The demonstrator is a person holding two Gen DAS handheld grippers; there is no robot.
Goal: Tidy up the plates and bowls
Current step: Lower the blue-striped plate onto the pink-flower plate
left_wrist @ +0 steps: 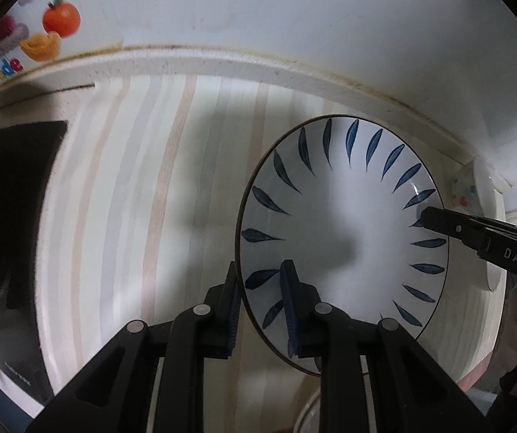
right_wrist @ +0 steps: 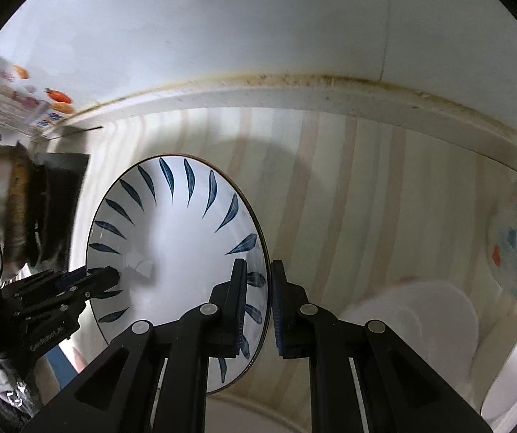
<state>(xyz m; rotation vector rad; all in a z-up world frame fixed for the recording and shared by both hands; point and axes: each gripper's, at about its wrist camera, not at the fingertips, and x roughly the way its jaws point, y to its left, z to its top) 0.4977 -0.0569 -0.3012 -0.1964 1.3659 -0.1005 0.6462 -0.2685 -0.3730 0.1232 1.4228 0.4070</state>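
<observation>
Both grippers clamped on one leaf-pattern plate.
Left gripper pinches one rim, right gripper the opposite rim, above striped counter.

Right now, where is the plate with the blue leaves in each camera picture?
Left wrist view: the blue-leaf plate is right of the middle, its near rim pinched by the left gripper.
Right wrist view: the blue-leaf plate is left of the middle, its near rim pinched by the right gripper.
Shared landmark: the fruit picture, upper left in both views.
</observation>
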